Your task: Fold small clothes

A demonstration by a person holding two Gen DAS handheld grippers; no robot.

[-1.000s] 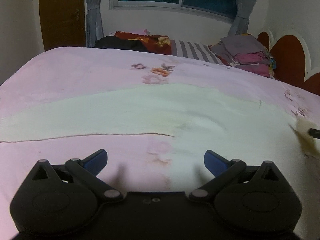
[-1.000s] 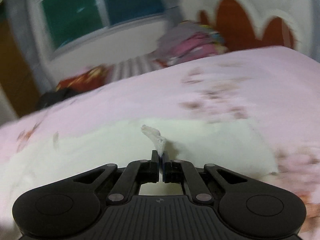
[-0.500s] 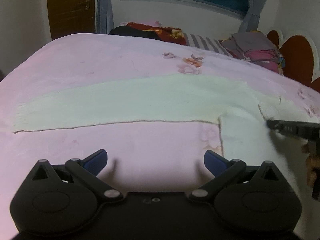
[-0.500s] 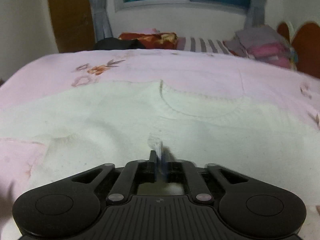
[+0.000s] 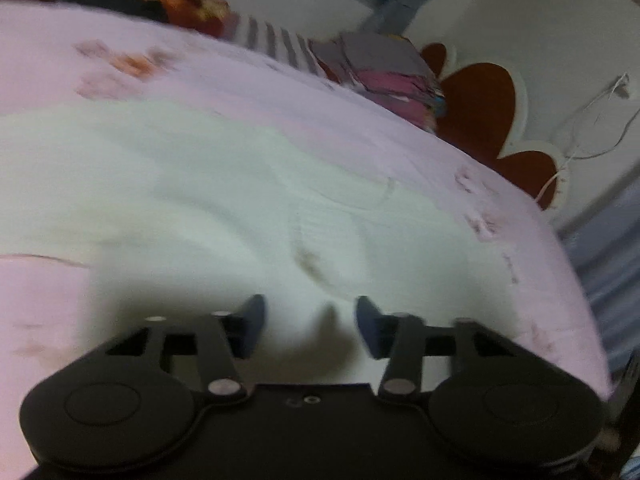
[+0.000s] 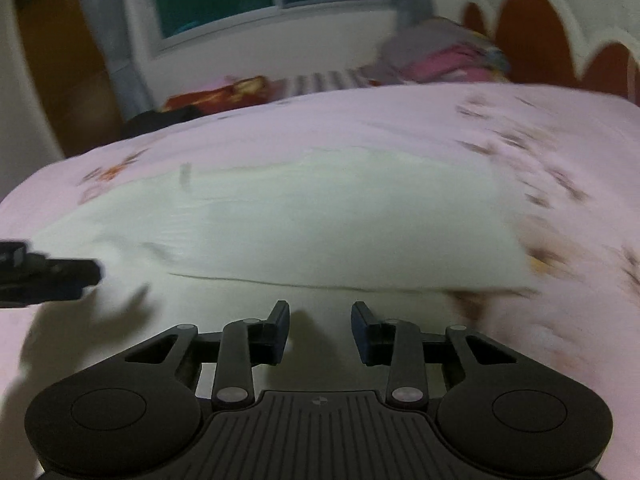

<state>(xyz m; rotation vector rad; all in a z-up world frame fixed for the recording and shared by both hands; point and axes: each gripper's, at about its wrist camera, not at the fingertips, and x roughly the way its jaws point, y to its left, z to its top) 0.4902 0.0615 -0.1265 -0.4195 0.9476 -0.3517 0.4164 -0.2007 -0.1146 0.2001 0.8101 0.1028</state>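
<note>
No text, label, brand, number or sign can be read in either view; both are blurred by motion.
</note>
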